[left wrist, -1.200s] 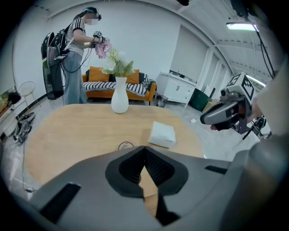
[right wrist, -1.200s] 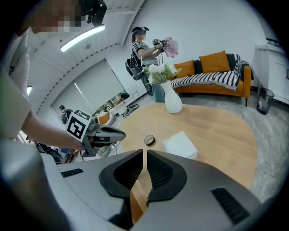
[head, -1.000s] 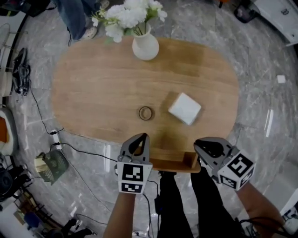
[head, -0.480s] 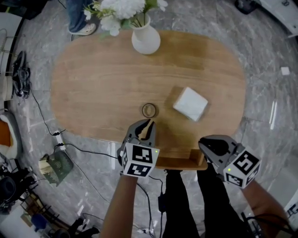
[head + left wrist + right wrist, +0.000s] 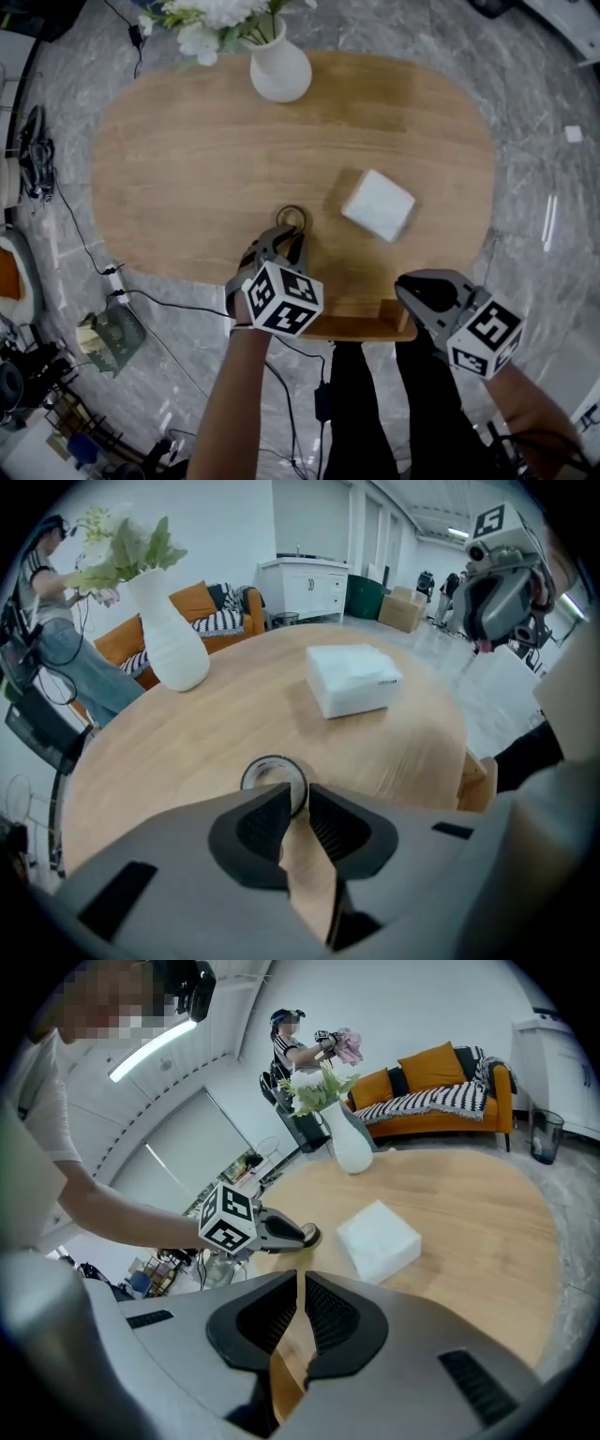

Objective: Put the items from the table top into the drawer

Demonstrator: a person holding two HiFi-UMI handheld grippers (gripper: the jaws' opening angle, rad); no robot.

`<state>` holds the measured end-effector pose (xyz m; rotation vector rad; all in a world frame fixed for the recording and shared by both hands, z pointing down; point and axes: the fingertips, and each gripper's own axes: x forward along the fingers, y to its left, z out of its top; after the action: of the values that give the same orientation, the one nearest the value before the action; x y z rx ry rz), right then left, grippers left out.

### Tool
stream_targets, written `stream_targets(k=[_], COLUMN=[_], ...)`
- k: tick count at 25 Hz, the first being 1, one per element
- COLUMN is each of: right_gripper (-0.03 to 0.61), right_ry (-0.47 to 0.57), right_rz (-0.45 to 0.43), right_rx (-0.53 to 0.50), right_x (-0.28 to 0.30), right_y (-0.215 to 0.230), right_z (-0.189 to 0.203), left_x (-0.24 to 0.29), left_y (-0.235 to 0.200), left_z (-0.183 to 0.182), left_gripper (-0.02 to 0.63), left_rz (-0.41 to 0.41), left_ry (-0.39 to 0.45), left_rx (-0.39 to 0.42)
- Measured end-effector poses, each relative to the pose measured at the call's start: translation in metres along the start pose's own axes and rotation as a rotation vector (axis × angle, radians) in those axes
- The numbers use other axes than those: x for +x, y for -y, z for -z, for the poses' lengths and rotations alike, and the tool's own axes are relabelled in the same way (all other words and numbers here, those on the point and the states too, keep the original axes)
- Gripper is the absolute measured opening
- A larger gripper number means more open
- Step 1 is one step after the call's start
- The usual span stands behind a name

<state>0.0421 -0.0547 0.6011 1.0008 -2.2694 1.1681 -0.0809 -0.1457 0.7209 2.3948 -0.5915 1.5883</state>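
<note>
A small dark ring (image 5: pixel 292 216) (image 5: pixel 267 767) lies on the oval wooden table (image 5: pixel 187 159), near its front. My left gripper (image 5: pixel 286 240) (image 5: pixel 298 795) points steeply down at the ring. Its jaws stand a narrow gap apart and straddle the ring's near rim; I see no squeeze on it. A white box (image 5: pixel 378 204) (image 5: pixel 352 679) (image 5: pixel 378 1239) rests to the right of the ring. A shallow wooden drawer (image 5: pixel 361 326) stands open under the table's front edge. My right gripper (image 5: pixel 405 287) (image 5: pixel 300 1279) hovers at the drawer's right end, shut and holding nothing.
A white vase (image 5: pixel 279 70) (image 5: pixel 169 639) (image 5: pixel 352 1147) with flowers stands at the table's far edge. Cables and a power strip (image 5: pixel 112 279) lie on the marble floor at left. The person's dark trouser legs (image 5: pixel 361 394) are below the drawer. Another person stands by an orange sofa (image 5: pixel 441 1087).
My left gripper has moved forward and down onto the ring and rolled, its marker cube now tilted. The right gripper has stayed by the drawer.
</note>
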Motion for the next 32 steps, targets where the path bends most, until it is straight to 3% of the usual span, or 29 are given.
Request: stream_targets(k=[4, 7, 17, 32], right_gripper=[0.048, 0.048, 0.048, 0.048], right_ry=[0.000, 0.002, 0.004, -0.013], right_rz=[0.002, 0.007, 0.005, -0.021], right_rx=[0.009, 0.027, 0.036, 0.003], right_x=[-0.001, -0.003, -0.006, -0.011], right_y=[0.003, 0.006, 0.007, -0.010], right_z=[0.002, 0.006, 0.009, 0.020], left_x=[0.006, 0.008, -0.014, -0.041], left_y=[0.002, 0.004, 0.018, 0.062], left_z=[0.001, 0.000, 0.000, 0.026], left_gripper=[0.049, 0.038, 0.037, 0.037], left_rz=[0.018, 0.019, 0.005, 0.013], left_ry=[-0.050, -0.060, -0.001, 0.007], left_rx=[0.075, 0.084, 0.000, -0.098])
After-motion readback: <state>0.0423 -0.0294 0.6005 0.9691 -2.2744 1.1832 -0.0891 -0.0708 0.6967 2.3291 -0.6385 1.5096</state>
